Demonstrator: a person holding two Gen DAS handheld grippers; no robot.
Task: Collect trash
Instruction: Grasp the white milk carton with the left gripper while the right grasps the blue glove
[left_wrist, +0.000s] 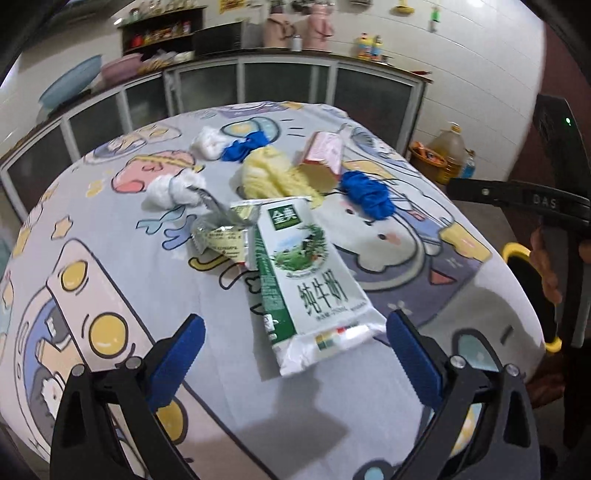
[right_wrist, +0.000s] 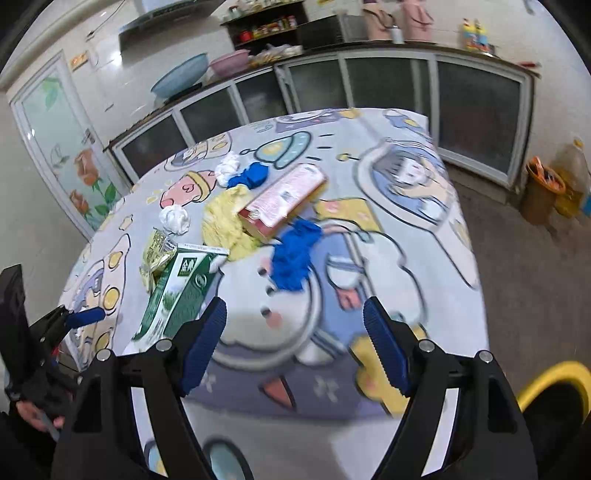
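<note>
Both grippers hover over the worktop (left_wrist: 110, 229), nothing held. Left gripper (left_wrist: 295, 350): jaws wide, empty, the near end of the green-and-white milk carton (left_wrist: 314, 280) lying flat between the pads, not touching either. Right gripper (right_wrist: 295, 332): jaws wide, empty, over bare cartoon-print cloth; the blue crumpled wad (right_wrist: 293, 254) is just beyond.

Trash lies in a loose heap mid-worktop. Behind the carton: foil wrapper (left_wrist: 218, 236), white tissue balls (left_wrist: 173, 190), yellow crumpled paper (left_wrist: 273, 175), pink box (left_wrist: 325, 155), another blue wad (left_wrist: 245, 146) farthest. A yellow-rimmed bin (left_wrist: 517, 254) sits off the right edge, likely the drop spot.

Likely step: grab the carton. Advice: lower the left gripper straight down, pinch across the flat carton's narrow width near its sealed end, and avoid catching the cloth.
</note>
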